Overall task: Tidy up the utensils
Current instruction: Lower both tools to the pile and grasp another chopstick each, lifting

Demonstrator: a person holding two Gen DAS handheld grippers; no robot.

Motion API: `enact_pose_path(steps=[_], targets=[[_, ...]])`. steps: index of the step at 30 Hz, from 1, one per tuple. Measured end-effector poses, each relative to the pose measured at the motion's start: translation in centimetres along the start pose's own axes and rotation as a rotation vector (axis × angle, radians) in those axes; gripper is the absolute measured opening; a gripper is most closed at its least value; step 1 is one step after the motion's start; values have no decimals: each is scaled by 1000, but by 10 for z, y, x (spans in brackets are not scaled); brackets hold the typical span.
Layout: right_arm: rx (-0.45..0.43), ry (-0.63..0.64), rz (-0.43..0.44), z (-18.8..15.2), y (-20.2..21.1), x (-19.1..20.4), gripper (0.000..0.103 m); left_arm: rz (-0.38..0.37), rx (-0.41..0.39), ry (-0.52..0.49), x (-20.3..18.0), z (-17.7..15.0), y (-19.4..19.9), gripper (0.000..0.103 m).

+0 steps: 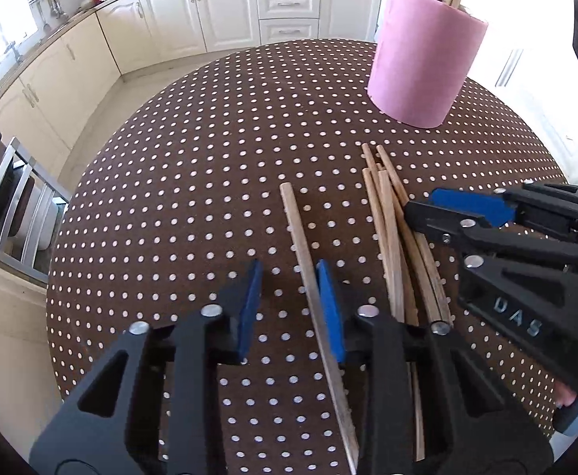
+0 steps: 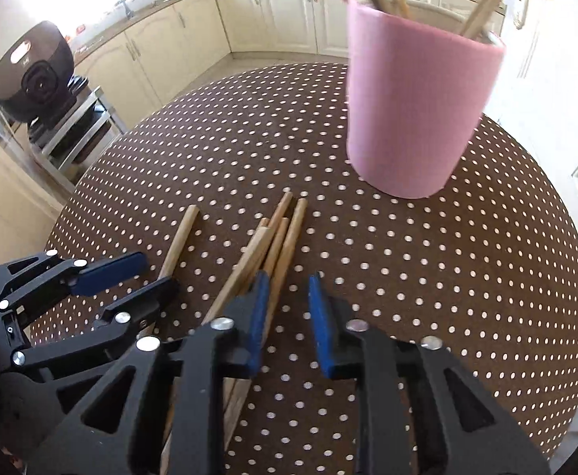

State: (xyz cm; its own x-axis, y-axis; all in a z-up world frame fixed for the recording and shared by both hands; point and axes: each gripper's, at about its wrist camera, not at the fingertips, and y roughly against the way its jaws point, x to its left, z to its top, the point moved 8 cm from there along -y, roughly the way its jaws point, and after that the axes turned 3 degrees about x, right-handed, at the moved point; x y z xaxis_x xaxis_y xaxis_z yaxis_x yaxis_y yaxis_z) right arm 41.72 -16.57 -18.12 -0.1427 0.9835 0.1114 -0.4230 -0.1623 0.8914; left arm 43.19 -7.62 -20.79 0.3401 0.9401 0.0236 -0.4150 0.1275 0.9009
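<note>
A pink holder [image 2: 415, 107] stands upright at the far side of a round worktop [image 2: 467, 277] covered in brown polka-dot cloth, with several wooden chopsticks already standing in it; four or five stems show above its rim, though they are cut off at the frame edge and an exact count is not possible. The job therefore looks partly done. On the cloth in front of the holder, a loose bundle of chopsticks [image 2: 277, 241] lies side by side, about five by the visible ends, and a single chopstick [image 1: 300, 237] lies apart from them, farther from the holder on the left-hand side. All of these are yet to be put away. The left gripper [image 1: 290, 304] hangs low over the single chopstick, its jaws spread apart, the stick running between them close against the right pad and not yet clamped. The right gripper [image 2: 287, 316] hovers over the near end of the bundle, jaws likewise parted and holding nothing, its left pad lying over the sticks. One holder and two grippers in all.
</note>
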Motion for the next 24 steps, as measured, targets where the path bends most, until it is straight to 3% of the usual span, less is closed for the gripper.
enact_pose_path(steps=[4, 13, 24], targets=[[18, 34, -34, 2, -1, 11, 5, 13, -2, -23, -9, 2, -1, 15], [66, 26, -32, -2, -7, 10, 9, 27, 8, -20, -16, 2, 2, 14], [-23, -27, 36, -5, 16, 3, 5, -8, -25, 19, -14, 4, 15, 6]])
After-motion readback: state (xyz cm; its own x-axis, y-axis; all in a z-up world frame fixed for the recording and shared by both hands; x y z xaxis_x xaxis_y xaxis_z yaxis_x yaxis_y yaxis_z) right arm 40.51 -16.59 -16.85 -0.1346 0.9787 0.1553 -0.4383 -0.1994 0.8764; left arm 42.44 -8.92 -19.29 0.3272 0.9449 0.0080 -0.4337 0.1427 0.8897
